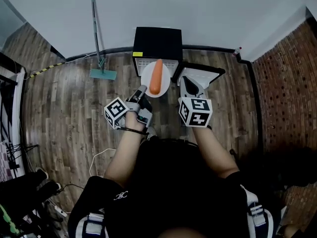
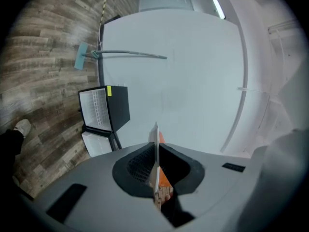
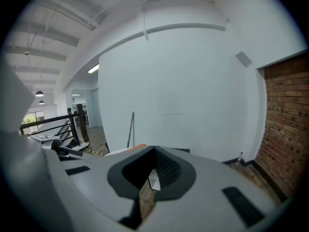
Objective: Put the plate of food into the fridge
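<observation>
- Gripping the near-left rim of the plate [image 1: 146, 78], the left gripper [image 1: 143, 90] had its jaws clamped on it; its own view showed the plate edge-on between the pads.
- A carrot [image 1: 156, 77] lay lengthwise on the plate, pointing near to far.
- The plate was held off the wood floor [image 1: 64, 113], at the open front of the black fridge [image 1: 157, 42]. In the head view its far rim overlapped the white interior; I could not tell if it was past the opening.
- The fridge door [image 1: 204, 75] stood open to the right.
- The right gripper [image 1: 185, 79] was right of the plate, over the door. Its jaws were drawn together with nothing between them. Contact with the door could not be told.
- A mop [image 1: 97, 38] leaned on the far wall, left of the fridge.
</observation>
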Tool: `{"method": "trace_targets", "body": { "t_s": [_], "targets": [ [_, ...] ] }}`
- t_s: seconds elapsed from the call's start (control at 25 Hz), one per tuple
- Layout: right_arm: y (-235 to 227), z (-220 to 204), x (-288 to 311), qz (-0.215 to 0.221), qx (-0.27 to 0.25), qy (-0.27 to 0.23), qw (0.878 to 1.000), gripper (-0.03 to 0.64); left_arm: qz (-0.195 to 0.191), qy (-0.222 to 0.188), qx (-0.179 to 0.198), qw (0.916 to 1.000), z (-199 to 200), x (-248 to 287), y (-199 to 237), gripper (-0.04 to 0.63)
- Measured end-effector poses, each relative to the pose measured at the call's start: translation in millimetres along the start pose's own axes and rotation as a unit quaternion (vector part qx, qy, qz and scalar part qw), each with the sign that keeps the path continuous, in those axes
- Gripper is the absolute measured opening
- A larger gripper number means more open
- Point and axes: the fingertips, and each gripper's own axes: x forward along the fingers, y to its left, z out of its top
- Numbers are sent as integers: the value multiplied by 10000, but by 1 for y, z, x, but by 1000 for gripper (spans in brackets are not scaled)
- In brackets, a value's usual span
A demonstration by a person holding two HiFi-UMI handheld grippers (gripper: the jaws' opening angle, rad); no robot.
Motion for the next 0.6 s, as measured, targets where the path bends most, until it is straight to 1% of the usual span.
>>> {"method": "trace_targets", "body": {
  "t_s": [0.2,0.32,0.44,0.6],
  "targets": [
    [-1,5,33,-129,-26,84,9999,14,-60,153,30,9999,26,25,8,25],
    [-4,2,47,-166,-97,170,9997,14,-4,206,-36,9998,36,35,22,25],
    [-11,-7,59,-118,4,256,9996,14,131,224,-153,9995,37,39,41,25],
    [-16,-17,76,41,152,291,9995,14,193,232,-357,9989,34,47,62,25]
  ]
}}
